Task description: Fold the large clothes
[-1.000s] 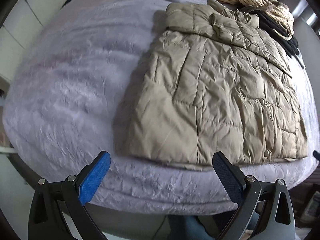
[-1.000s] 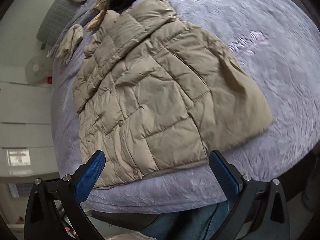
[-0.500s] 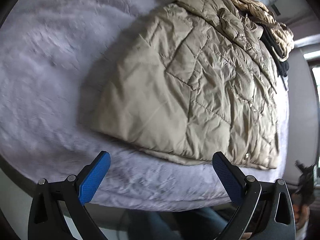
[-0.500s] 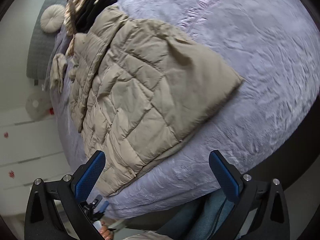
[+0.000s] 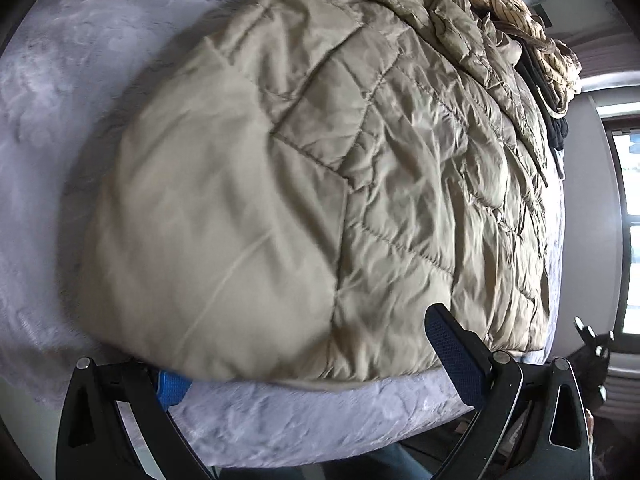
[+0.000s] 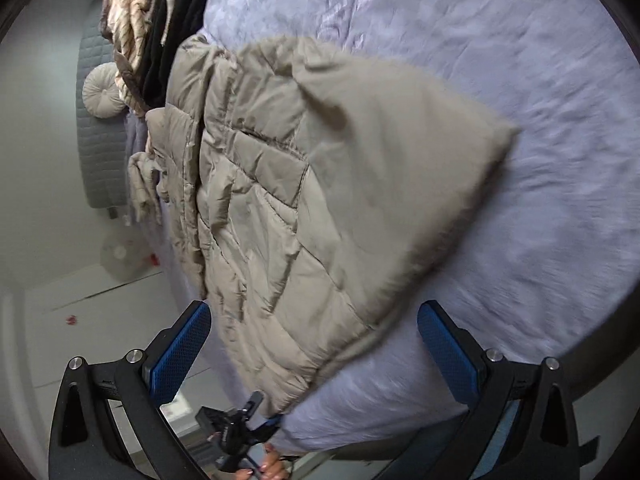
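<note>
So the beige puffer jacket (image 5: 304,184) is lying flat on the lavender bed (image 5: 52,92), hem right along the near edge of the mattress. The left wrist view sits super close: the left gripper (image 5: 308,354) has its fingers spread wide at the hem, the left finger (image 5: 170,386) tucked under the jacket's near left corner and the right finger (image 5: 454,356) showing in front of the quilting. Nothing is pinched between them. Only this view gets the window (image 5: 632,232) on the far right, and the other gripper's tip (image 5: 592,344) poking in past the bed's right edge.

The right wrist view is tilted and shows what the left one can't: a round cushion (image 6: 102,90) against the grey quilted headboard (image 6: 98,132), a white fan (image 6: 122,254) on the floor, and a hand (image 6: 272,466) down low holding the other device. The right gripper (image 6: 314,346) is also wide open, fingers either side of the jacket's near corner, gripping nothing.

Plenty of bare bedspread on the jacket's smooth-panel side. Beyond the collar end there's a pile of black clothes (image 6: 180,28) and a striped knit (image 6: 134,16), touching or just beside it.
</note>
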Tool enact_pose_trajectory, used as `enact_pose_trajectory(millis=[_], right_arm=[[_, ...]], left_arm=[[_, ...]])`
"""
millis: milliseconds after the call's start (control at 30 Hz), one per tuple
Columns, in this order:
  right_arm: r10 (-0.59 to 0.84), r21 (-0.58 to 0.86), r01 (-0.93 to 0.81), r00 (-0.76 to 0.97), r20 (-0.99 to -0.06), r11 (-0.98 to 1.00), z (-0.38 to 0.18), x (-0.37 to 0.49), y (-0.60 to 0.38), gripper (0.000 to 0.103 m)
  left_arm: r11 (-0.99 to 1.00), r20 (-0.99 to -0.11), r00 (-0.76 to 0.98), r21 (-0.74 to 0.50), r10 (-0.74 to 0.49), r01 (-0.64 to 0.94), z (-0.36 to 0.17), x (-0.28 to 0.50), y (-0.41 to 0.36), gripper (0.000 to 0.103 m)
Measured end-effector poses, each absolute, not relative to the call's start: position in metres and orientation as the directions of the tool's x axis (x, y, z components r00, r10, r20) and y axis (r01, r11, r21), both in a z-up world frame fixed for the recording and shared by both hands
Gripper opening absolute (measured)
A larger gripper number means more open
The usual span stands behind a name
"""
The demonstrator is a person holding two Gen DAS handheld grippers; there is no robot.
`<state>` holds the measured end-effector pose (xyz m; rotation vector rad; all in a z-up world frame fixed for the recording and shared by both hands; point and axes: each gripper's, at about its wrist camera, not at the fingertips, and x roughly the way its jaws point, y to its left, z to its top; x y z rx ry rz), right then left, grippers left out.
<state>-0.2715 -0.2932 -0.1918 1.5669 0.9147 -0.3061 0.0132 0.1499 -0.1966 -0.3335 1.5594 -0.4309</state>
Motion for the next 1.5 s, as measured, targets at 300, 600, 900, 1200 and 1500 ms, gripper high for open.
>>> enact_pose_trajectory(millis=[300,600,900,1200,1500], right_arm=[[0.37,0.74,0.672,0.68,-0.633,0.029,-0.209,-0.251,-0.296,0.103],[0.421,0.717,0.693,0.631,-0.652,0.072,-0.205,-0.236,-0.299,0.046],[0.471,0.784,0.566,0.635,-0.612,0.255,-0.139,-0.191,-0.336,0.008],[0.487,0.783,0.363,0.629,-0.606,0.505,-0.052,-0.055,-0.384,0.008],[0.428,0.679,0.371,0.563,-0.707,0.634,-0.066,0.077,-0.411,0.008]], left_arm=[[0.896,-0.9,-0.049,-0.436,-0.433,0.086,-0.206,0.02,0.129,0.102],[0.846,-0.847,-0.029,-0.532,-0.531,0.034,-0.179,0.033,0.14,0.013],[0.819,-0.808,0.135,-0.566,-0.573,0.092,-0.091,0.076,0.128,0.013],[0.86,-0.787,0.347,-0.482,-0.51,0.168,-0.01,0.176,0.085,0.013],[0.909,-0.839,0.35,-0.384,-0.417,0.163,-0.046,0.28,0.042,0.013]])
